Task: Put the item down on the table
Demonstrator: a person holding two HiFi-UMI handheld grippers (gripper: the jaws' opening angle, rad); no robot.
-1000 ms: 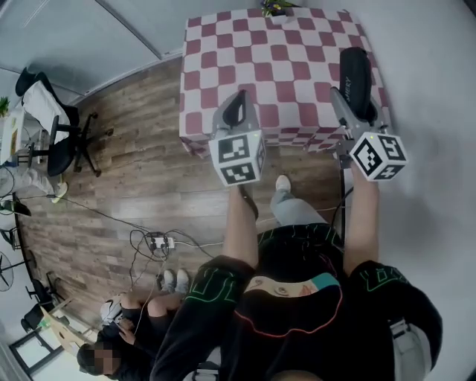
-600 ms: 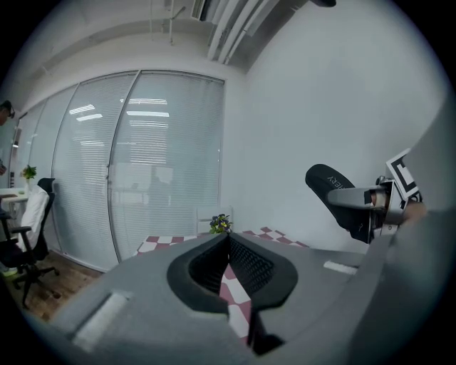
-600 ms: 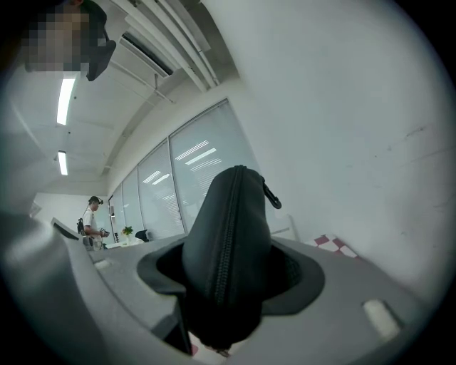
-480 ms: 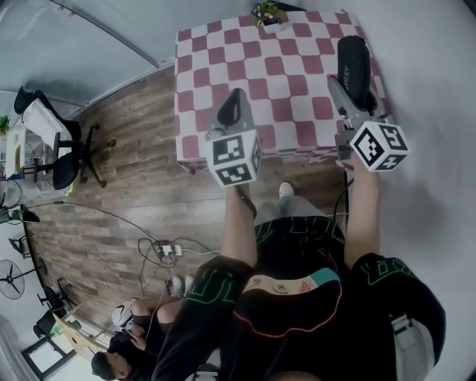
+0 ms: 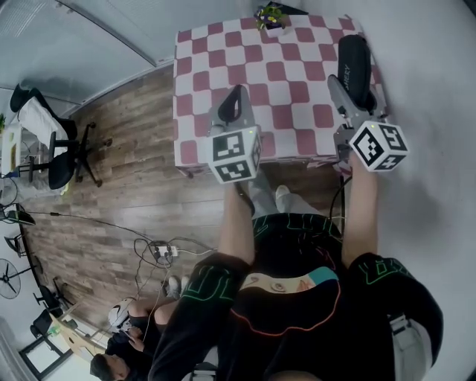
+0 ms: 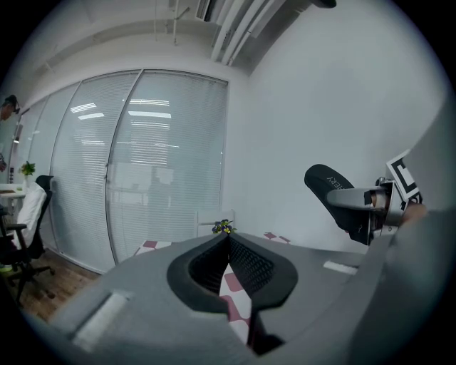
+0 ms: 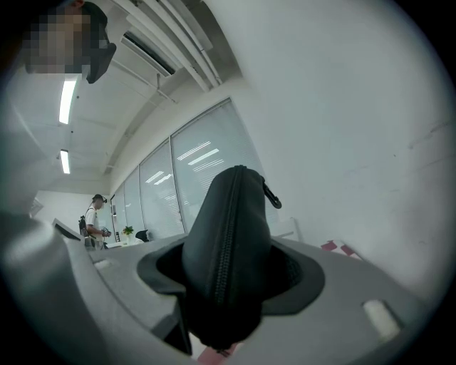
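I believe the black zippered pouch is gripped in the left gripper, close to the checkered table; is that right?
Not quite: the black zippered pouch is gripped in the right gripper, close to the checkered table. The right gripper view shows its jaws closed on the pouch, while the left gripper is shut on nothing.

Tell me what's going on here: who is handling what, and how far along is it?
A person stands at a checkered table with a claw in each hand. The right claw is shut on a black zipped pouch, held up over the table's right side and not yet set down. The left claw is shut and empty. A small plant sits at the table's far edge.
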